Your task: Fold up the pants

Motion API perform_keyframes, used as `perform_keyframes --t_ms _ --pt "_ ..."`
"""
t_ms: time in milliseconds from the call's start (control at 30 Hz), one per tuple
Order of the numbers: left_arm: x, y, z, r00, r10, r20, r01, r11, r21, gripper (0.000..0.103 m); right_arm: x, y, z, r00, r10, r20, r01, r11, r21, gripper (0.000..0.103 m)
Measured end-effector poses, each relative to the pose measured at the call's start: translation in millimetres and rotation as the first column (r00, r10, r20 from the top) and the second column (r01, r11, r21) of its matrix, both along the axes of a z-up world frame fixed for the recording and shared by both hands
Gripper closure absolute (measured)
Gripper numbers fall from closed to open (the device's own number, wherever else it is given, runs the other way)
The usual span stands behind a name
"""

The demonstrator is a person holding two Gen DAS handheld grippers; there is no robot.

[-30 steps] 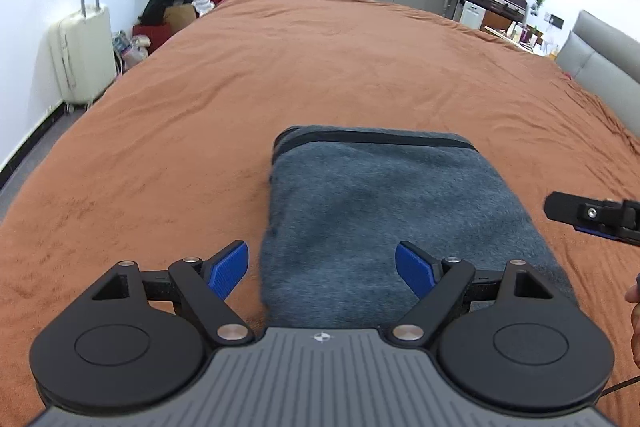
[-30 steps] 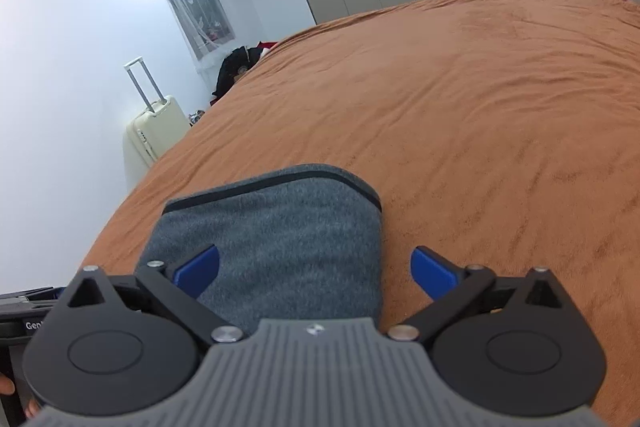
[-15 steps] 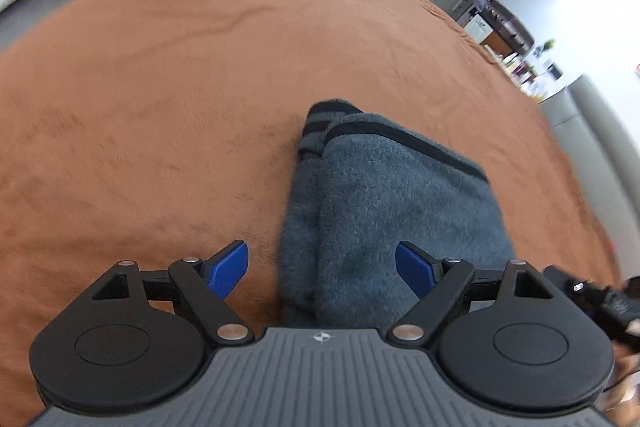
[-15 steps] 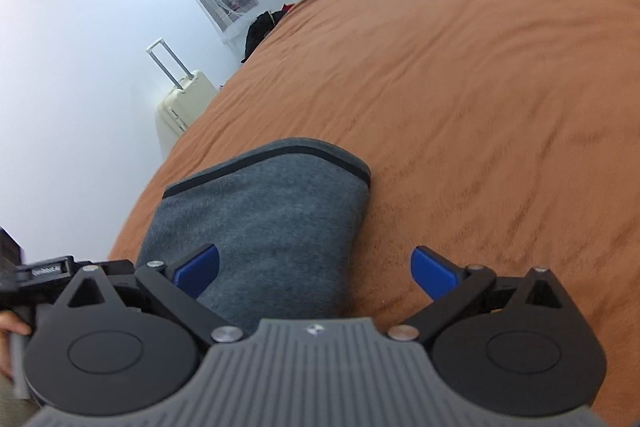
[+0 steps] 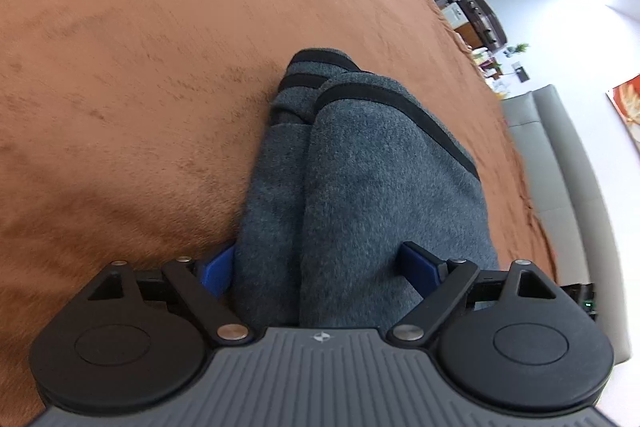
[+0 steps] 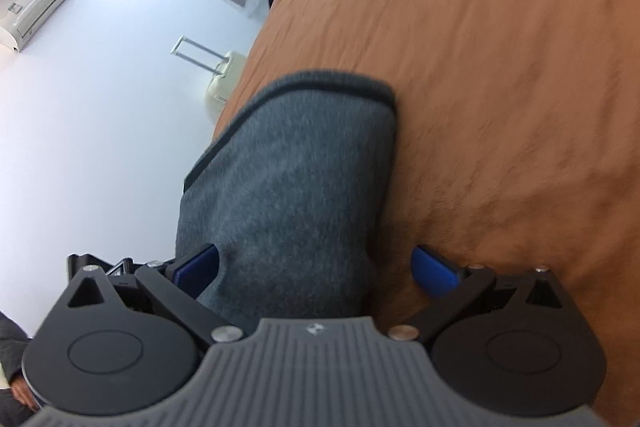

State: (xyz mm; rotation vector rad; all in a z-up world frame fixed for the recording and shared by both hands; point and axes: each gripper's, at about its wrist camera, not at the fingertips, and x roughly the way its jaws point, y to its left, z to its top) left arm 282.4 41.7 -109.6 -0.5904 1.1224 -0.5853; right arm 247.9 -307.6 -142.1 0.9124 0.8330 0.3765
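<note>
Bed: brown bedspread [image 5: 140, 75] carries everything; its far edge runs toward the wardrobes.
Pants: grey fleece pants [image 5: 372, 187], already folded into a thick stack, black waistband bands at the far end; they lie near the bed's near edge, mid-width.
Left gripper [image 5: 320, 269]: jaws have just been opening and stand wide apart, straddling the stack's left near corner; left pad looks to be against the cloth's side, no clamp.
Right gripper [image 6: 316, 269]: fingers apart, straddling the right near corner; nothing pinched.
Change: since a second ago both grippers have dropped and rolled in over the near end; stack unmoved.
Reading: probably set to grip the near edge for one more fold toward the waistband.
</note>
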Motion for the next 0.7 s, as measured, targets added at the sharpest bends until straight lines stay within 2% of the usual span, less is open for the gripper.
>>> perform_keyframes --t_ms 200,333,400,533,600,633,700 --pt "11.4 -11.3 -2.3 0.994 -0.112 0.016 0.113 0.993 -0.037 0.000 24.2 12.4 -6.1 0.996 0.083 0.044 -0.086 0.994 0.073 0.005" --pt "20.1 -15.3 -6.0 0.987 -0.161 0.003 0.160 0.985 -0.067 0.000 37.4 22.8 -8.2 0.986 0.161 0.036 -0.162 0.986 0.039 0.005" --pt "27.3 -11.6 -10.8 0.984 -0.176 -0.014 0.173 0.978 -0.116 0.000 40.1 24.7 -8.2 0.983 0.180 0.038 -0.181 0.983 0.039 0.005" --pt "37.4 -2.8 -23.2 0.983 -0.177 -0.053 0.158 0.954 -0.254 0.000 45.8 17.4 -13.9 0.983 0.180 0.034 -0.182 0.977 0.109 0.005" --pt "39.6 -2.9 -27.6 0.981 -0.180 -0.069 0.154 0.946 -0.287 0.000 45.3 15.7 -15.4 0.982 0.183 0.043 -0.187 0.975 0.121 0.006" --pt "39.8 -4.0 -28.5 0.980 -0.187 -0.066 0.160 0.943 -0.291 0.000 44.4 14.6 -15.3 0.982 0.184 0.051 -0.188 0.975 0.117 0.008" --pt "40.1 -5.3 -32.4 0.979 -0.195 -0.066 0.167 0.939 -0.300 0.000 43.8 17.4 -14.5 0.981 0.188 0.049 -0.190 0.980 0.062 0.034"
